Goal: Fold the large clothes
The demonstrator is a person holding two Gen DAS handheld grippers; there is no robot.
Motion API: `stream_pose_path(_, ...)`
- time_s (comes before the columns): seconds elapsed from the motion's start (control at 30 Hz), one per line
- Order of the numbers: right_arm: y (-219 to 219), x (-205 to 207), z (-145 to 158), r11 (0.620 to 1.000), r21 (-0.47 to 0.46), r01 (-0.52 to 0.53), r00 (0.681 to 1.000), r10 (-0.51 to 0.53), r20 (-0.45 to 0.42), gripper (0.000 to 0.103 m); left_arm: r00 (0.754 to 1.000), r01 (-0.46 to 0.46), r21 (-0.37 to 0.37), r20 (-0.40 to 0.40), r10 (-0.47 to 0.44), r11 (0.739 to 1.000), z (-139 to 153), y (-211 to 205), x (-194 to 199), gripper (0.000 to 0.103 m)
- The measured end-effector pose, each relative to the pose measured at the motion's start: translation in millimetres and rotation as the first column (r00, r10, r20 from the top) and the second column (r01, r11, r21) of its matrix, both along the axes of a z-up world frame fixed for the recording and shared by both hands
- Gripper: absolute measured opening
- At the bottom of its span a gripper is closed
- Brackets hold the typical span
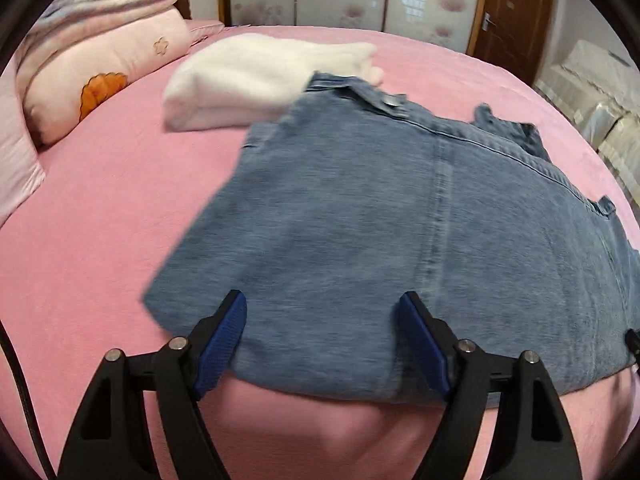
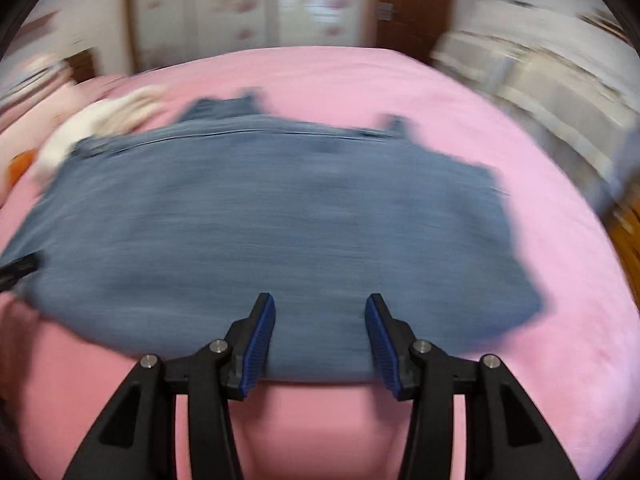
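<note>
Blue denim jeans (image 1: 380, 220) lie folded flat on the pink bed (image 1: 100, 240), waistband and metal button at the far side. My left gripper (image 1: 320, 296) hovers over the jeans' near left edge, its blue pads wide apart with only flat denim beneath; it is open. In the blurred right wrist view the same jeans (image 2: 280, 220) spread across the bed (image 2: 520, 120). My right gripper (image 2: 320, 298) stands open over their near edge, pinching nothing. A black tip of the other gripper shows at the frame edge in each view.
A folded white garment (image 1: 248, 80) lies just beyond the jeans' far left corner, touching the waistband. Pink pillows (image 1: 92, 76) are stacked at the far left. Cloth-covered furniture (image 1: 600, 92) lines the right side; a brown door (image 1: 516, 12) and floral wardrobe panels stand behind.
</note>
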State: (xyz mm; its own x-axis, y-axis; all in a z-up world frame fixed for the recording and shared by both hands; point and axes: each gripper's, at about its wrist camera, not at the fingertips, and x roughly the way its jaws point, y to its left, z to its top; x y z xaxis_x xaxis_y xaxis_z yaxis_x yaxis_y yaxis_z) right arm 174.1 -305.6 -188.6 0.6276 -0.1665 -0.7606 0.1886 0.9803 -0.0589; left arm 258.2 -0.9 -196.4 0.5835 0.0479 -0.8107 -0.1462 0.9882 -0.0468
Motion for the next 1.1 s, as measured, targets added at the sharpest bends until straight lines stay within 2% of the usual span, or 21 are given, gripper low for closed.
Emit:
stream_pose_path(0.03, -28.3, -7.6, -0.4, 0.998, 0.001, 0.069, 0.998, -0.069, 0.001, 0.035, 1.0, 0.01, -0.001, 0.0, -0.01, 1.0, -0.7, 2.6, -0.6, 0.071)
stream_pose_path(0.07, -44.6, -12.3, -1.4, 0.995, 0.022, 0.095, 0.995, -0.095, -0.002, 0.021, 1.0, 0.019, 0.008, 0.006, -0.019, 1.0, -0.7, 2.3, -2.6, 0.071)
stream_pose_path(0.1, -67.8, -19.3, -3.3, 0.99, 0.06, 0.125, 0.992, -0.125, -0.009, 0.0, 1.0, 0.021, 0.025, 0.01, -0.022, 0.999, 1.3, 1.7, -3.4, 0.071)
stream_pose_path(0.2, -93.3, -33.1, -3.8, 0.982, 0.142, 0.122, 0.992, -0.126, 0.015, 0.0, 1.0, 0.006, 0.04, 0.017, -0.007, 0.999, 2.0, 2.0, -3.8, 0.071)
stream_pose_path(0.27, -88.6, -36.8, -2.7, 0.988, 0.103, 0.115, 0.993, -0.117, 0.017, 0.0, 1.0, 0.001, 0.037, 0.012, -0.002, 0.999, 0.7, 2.7, -2.1, 0.071)
stream_pose_path(0.3, -88.8, -38.5, -1.2, 0.986, 0.118, 0.121, 0.992, -0.124, 0.018, 0.0, 1.0, 0.0, 0.036, 0.009, 0.0, 0.999, 1.4, 2.7, -1.7, 0.071)
stream_pose_path(0.4, -102.9, -44.8, 5.6, 0.955, 0.265, 0.134, 0.989, -0.147, 0.031, 0.003, 1.0, 0.016, 0.042, -0.003, -0.016, 0.999, 2.6, 1.9, -0.5, 0.071)
stream_pose_path(0.47, -108.2, -46.1, 12.3, 0.945, 0.303, 0.125, 0.988, -0.146, 0.049, 0.003, 1.0, 0.026, 0.041, -0.011, -0.026, 0.999, 4.5, 1.9, -1.3, 0.071)
stream_pose_path(0.5, -108.1, -46.1, 15.8, 0.947, 0.302, 0.114, 0.989, -0.135, 0.051, 0.003, 1.0, 0.028, 0.034, -0.014, -0.028, 0.999, 5.9, 3.1, -2.6, 0.071)
stream_pose_path(0.57, -110.4, -47.6, 21.8, 0.962, 0.252, 0.105, 0.991, -0.122, 0.052, 0.016, 1.0, 0.024, 0.004, -0.014, -0.024, 1.0, 8.9, 7.2, -6.5, 0.071)
stream_pose_path(0.63, -111.9, -48.0, 26.2, 0.974, 0.203, 0.097, 0.992, -0.111, 0.056, 0.036, 1.0, 0.02, -0.019, -0.018, -0.02, 1.0, 10.2, 11.0, -7.9, 0.071)
stream_pose_path(0.67, -113.7, -48.5, 29.3, 0.98, 0.178, 0.092, 0.992, -0.104, 0.064, 0.038, 1.0, 0.019, -0.024, -0.018, -0.019, 1.0, 10.8, 11.7, -8.8, 0.071)
stream_pose_path(0.73, -116.9, -45.6, 33.7, 0.985, 0.162, 0.054, 0.995, -0.067, 0.072, 0.039, 1.0, 0.022, -0.022, -0.021, -0.023, 1.0, 10.5, 11.6, -9.2, 0.071)
stream_pose_path(0.87, -117.5, -25.3, 31.4, 0.988, 0.127, -0.089, 0.996, 0.085, 0.034, 0.039, 0.999, 0.025, 0.0, -0.027, -0.025, 1.0, 8.6, 8.4, -8.0, 0.072)
stream_pose_path(1.03, -110.9, -2.4, 15.0, 0.961, 0.116, -0.249, 0.966, 0.256, -0.044, 0.041, 0.999, 0.022, 0.0, -0.033, -0.021, 1.0, 7.5, 7.9, -6.8, 0.073)
stream_pose_path(1.1, -113.0, 0.1, 11.9, 0.943, 0.147, -0.299, 0.947, 0.312, -0.075, 0.042, 0.999, 0.023, 0.0, -0.037, -0.023, 1.0, 7.3, 8.2, -5.9, 0.073)
